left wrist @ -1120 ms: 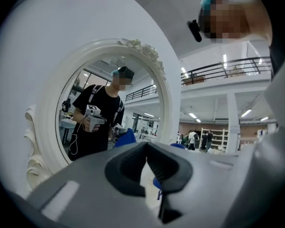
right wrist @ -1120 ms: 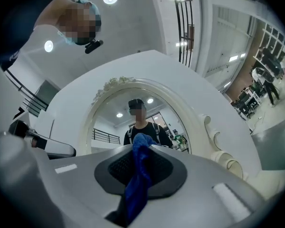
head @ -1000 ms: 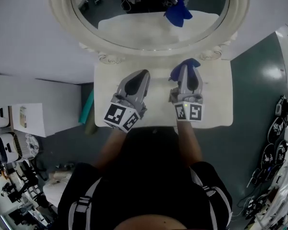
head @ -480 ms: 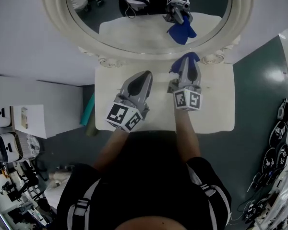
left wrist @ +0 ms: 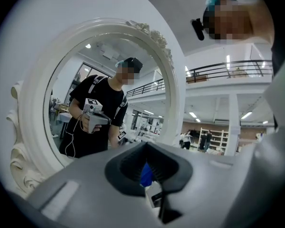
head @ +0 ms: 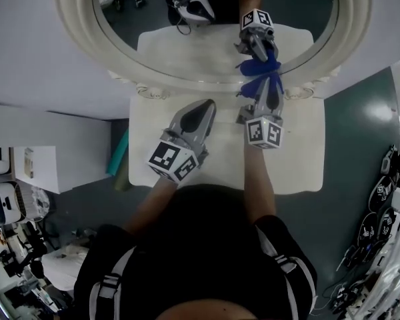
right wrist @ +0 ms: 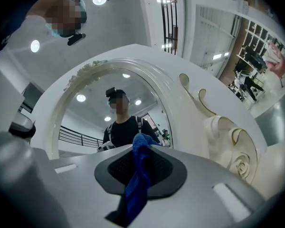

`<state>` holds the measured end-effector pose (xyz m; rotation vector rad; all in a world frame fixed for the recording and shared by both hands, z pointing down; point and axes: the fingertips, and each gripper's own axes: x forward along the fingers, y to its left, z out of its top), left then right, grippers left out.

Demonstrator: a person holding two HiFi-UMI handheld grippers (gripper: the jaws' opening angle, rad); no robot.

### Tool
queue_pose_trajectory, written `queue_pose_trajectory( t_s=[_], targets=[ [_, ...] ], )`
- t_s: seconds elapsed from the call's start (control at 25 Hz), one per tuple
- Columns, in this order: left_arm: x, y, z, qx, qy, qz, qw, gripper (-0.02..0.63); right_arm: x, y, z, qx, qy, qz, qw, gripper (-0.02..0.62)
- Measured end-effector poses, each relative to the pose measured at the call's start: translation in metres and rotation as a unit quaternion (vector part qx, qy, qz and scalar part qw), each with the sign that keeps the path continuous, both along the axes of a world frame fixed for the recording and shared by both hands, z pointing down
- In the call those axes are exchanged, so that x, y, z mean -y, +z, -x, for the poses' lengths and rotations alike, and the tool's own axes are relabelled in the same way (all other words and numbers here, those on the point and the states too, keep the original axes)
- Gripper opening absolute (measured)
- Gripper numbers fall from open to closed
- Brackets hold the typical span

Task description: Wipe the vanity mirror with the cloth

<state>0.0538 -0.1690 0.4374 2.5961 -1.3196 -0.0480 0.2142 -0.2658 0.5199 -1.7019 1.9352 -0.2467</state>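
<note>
cloth (right wrist: 136, 186), deep blue, is pinched between the closed jaws of the right gripper (head: 269, 84); a bunched end sticks out past the tips and a tail hangs down behind them. we judge it is held that way so the free end, not the hard jaws, meets the glass. in the head view that end sits at the low right part of the vanity mirror (head: 213, 45), just above the carved cream frame (head: 77, 42). its blue reflection runs straight into it, so we take it to be touching the glass or just short of it. wiping looks barely begun, with most of the oval untouched.

the left gripper (head: 203, 105) hovers over the table well short of the mirror. its jaws are together with only a thin slit between them and nothing in them. we read it as parked out of the way, since one gripper is enough for the wipe.

below both lies the pale vanity top (head: 300, 155), bare where we can see it, backed by a light wall (head: 33, 65). the floor (head: 360, 119) is dark green, with cluttered shelving (head: 13, 192) at the left edge. the gripper views show a tall hall with ceiling lights and a railed upper level.
</note>
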Motion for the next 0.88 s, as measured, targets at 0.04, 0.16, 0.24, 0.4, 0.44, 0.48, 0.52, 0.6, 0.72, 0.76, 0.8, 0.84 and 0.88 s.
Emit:
queue_pose_trajectory(
  t_s=[0.04,0.16,0.24,0.4,0.44,0.48,0.52,0.6,0.72,0.76,0.8,0.84,0.88],
  targets=[
    [0.001,0.001,-0.001,0.001,0.003,0.001,1.0,0.009,0.002,0.0,0.0,-0.001,0.0,0.0,1.0,0.04],
    [0.005,0.004,-0.003,0.004,0.011,0.004,0.9999,0.009,0.007,0.001,-0.001,-0.011,0.004,0.001,1.0,0.04],
    [0.008,0.005,-0.002,0.005,0.013,0.006,0.9999,0.009,0.009,0.0,-0.002,-0.01,0.006,0.0,1.0,0.04],
    [0.01,0.006,-0.002,0.004,0.014,0.007,0.9999,0.009,0.011,-0.001,-0.003,0.012,0.011,-0.004,1.0,0.04],
    [0.01,0.006,-0.002,0.004,0.015,0.007,0.9999,0.009,0.012,-0.001,-0.003,0.016,0.012,-0.006,1.0,0.04],
    [0.009,0.006,-0.003,0.003,0.016,0.006,0.9998,0.009,0.012,-0.001,-0.003,0.019,0.012,-0.01,1.0,0.04],
    [0.008,0.005,-0.003,0.003,0.018,0.006,0.9998,0.009,0.012,-0.002,-0.003,0.021,0.013,-0.014,1.0,0.04],
    [0.005,0.001,-0.001,0.005,0.02,0.007,0.9998,0.009,0.011,-0.009,0.0,0.021,0.012,-0.019,1.0,0.04],
    [-0.001,-0.008,0.004,0.006,0.027,0.012,0.9996,0.009,0.01,-0.024,0.006,0.022,0.013,-0.022,0.999,0.04],
    [-0.003,-0.009,0.004,0.006,0.029,0.012,0.9995,0.009,0.01,-0.025,0.007,0.022,0.013,-0.021,0.999,0.04],
    [-0.005,-0.009,0.003,0.006,0.031,0.011,0.9994,0.009,0.009,-0.025,0.006,0.023,0.013,-0.021,0.999,0.04],
    [-0.006,-0.008,0.002,0.005,0.033,0.01,0.9994,0.009,0.009,-0.024,0.005,0.023,0.012,-0.021,0.999,0.04],
    [-0.007,-0.006,0.001,0.004,0.034,0.008,0.9994,0.009,0.009,-0.023,0.005,0.024,0.011,-0.022,0.999,0.04]
  ],
)
